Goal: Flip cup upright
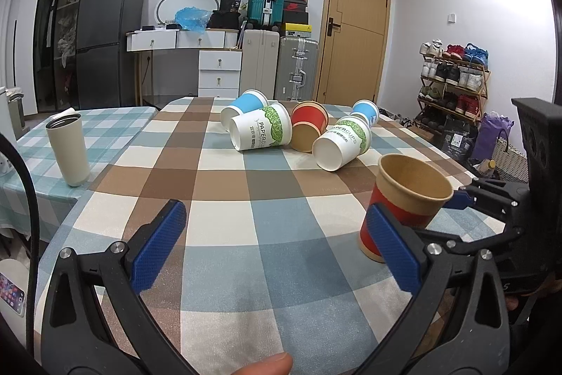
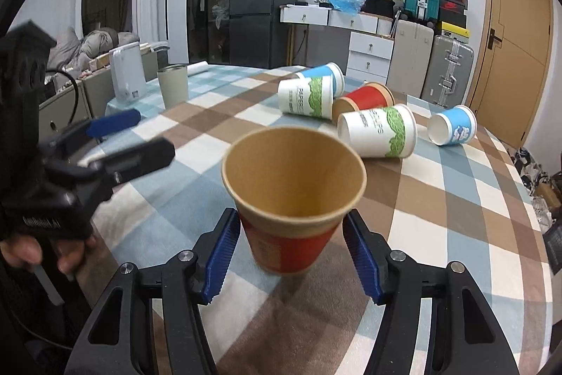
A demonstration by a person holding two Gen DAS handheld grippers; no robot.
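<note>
A red paper cup with a brown inside stands upright on the checked tablecloth, mouth up. My right gripper is open, its blue pads on either side of the cup with small gaps. The cup also shows in the left wrist view, with the right gripper around it. My left gripper is open and empty over the cloth, left of the cup. Several cups lie on their sides farther back: white-green, red, white-green and two blue.
A beige tumbler stands upright at the left on a teal-checked cloth. A white appliance stands behind it. The table's far edge curves near suitcases, drawers and a door. A shoe rack stands at the right.
</note>
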